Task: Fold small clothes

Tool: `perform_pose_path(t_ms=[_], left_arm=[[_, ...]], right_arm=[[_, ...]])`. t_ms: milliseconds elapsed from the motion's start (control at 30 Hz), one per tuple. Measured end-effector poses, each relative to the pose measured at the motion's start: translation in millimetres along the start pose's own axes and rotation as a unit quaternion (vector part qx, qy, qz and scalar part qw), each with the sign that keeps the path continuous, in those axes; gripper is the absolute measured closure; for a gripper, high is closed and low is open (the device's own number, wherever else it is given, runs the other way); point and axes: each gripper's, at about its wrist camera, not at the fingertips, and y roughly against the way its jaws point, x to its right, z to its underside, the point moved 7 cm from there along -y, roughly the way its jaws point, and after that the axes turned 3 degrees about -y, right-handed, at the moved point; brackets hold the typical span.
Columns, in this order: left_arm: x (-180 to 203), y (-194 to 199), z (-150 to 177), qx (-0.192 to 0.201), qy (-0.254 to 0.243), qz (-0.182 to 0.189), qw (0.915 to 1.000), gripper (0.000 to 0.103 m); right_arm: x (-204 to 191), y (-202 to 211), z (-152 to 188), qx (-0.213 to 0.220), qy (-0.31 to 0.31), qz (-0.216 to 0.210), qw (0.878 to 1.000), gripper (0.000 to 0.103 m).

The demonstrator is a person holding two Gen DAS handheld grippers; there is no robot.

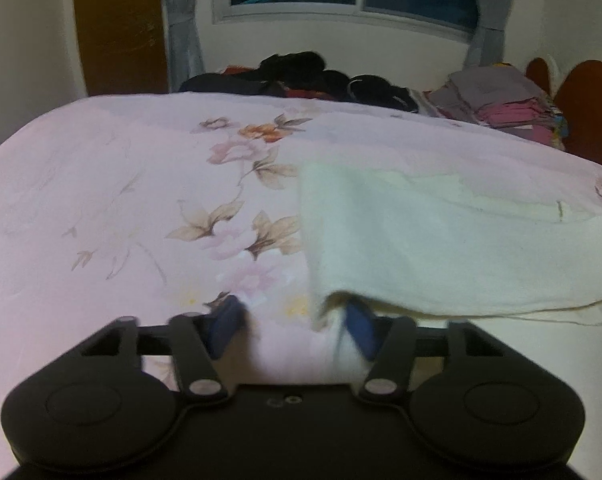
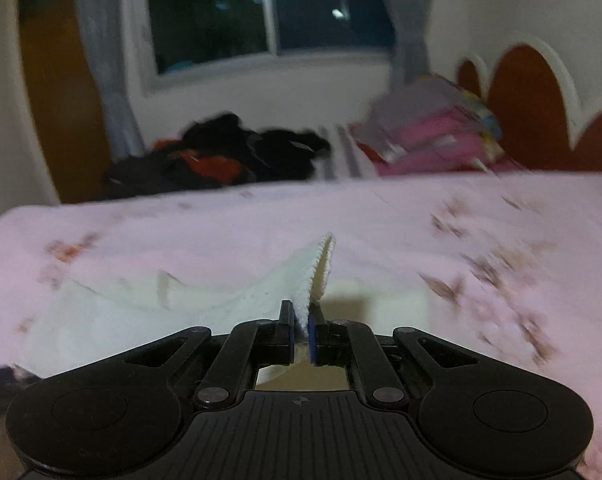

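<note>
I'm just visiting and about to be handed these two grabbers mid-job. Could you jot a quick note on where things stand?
Right gripper: shut on an edge of the cream cloth, lifting it off the bed.
Left gripper: jaws apart, gripping nothing; the cloth's near corner drapes over its right finger.
The cloth lies on the pink floral bedsheet. A folded stack and a dark pile of clothes sit at the far side.
Done: one edge picked up.
Left: likely close the left gripper on that corner, then carry out the fold.
</note>
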Motion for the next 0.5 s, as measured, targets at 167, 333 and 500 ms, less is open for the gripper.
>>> perform_pose_path(t_ms=[167,333,500], left_arm=[[11,5,-2,0.019,-0.013,0.015,0.9996,0.091],[-3,-3,-1,0.006,0.003,0.002,1.0,0.098],[-3,-3,1,0.004,-0.001,0.006,1.0,0.099]], right_arm=[[18,-17,23,-0.041,-0.017,0.006,0.999,0.097],[27,-22,28,-0.038,-0.003,0.037,0.999,0.097],[31,-28,38,-0.054,-0.007,0.035,0.998,0.097]])
